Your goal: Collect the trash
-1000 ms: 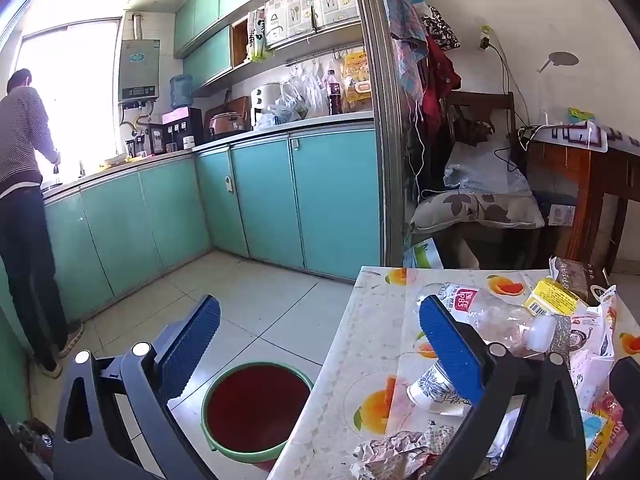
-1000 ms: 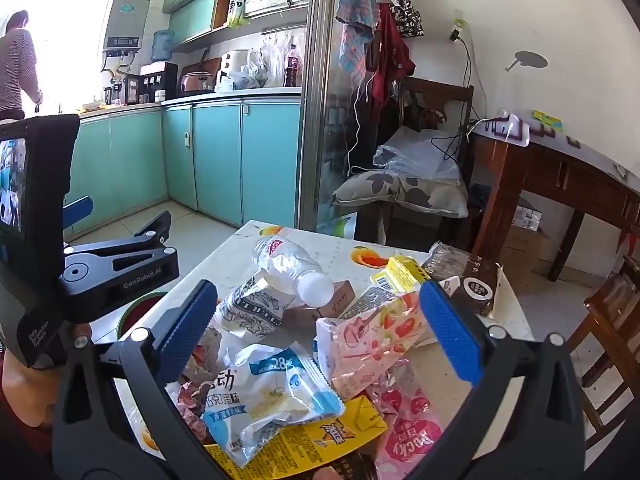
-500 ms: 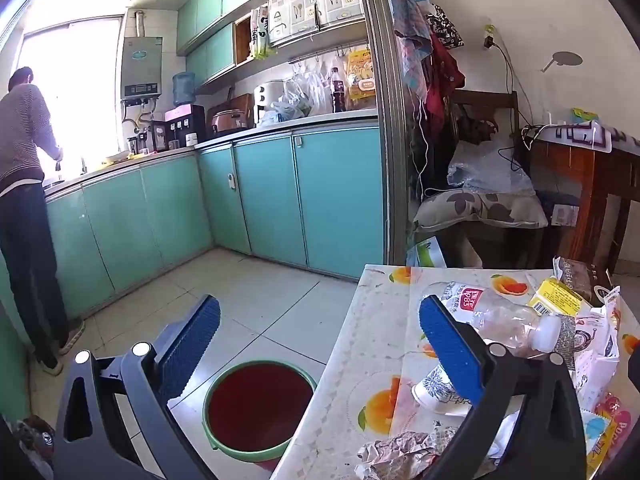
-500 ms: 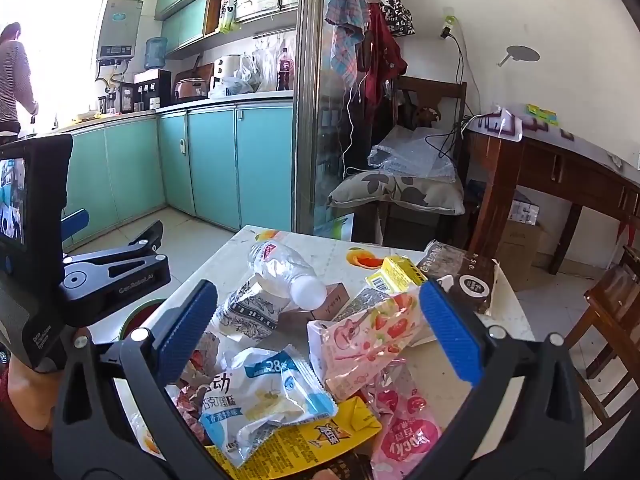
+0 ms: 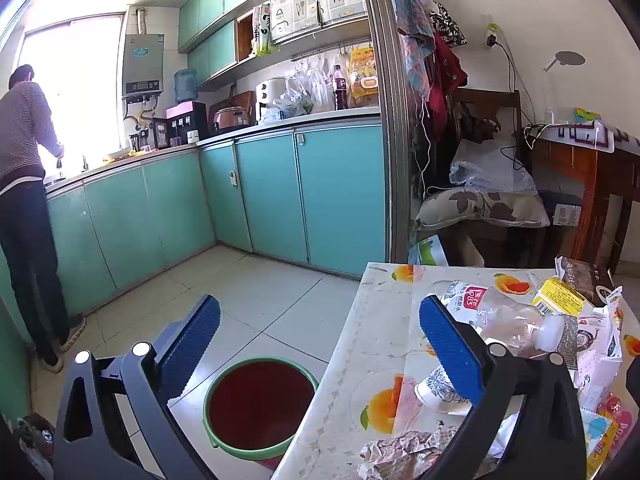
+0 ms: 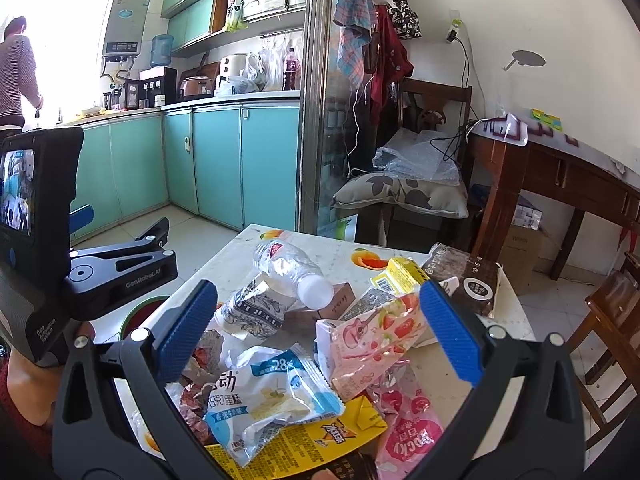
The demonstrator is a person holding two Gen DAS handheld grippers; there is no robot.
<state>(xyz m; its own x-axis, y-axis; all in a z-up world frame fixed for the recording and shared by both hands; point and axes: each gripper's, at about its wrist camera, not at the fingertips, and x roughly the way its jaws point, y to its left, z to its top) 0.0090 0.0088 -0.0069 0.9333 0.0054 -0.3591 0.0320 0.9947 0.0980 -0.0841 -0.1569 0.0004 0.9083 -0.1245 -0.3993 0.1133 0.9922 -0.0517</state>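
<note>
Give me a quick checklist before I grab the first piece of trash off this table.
1. Right tool open: ok, blue pads spread, nothing between them.
2. Left tool open: ok, empty.
3. Trash within the right tool's span: ok, white and blue wrapper and pink wrapper lie just ahead.
4. Green bin on the floor beside the table: ok, nothing visible inside it.
5. Clear bottle stable: cannot tell, it lies propped on other trash.
6. Person at the counter clear of the work: ok.
</note>
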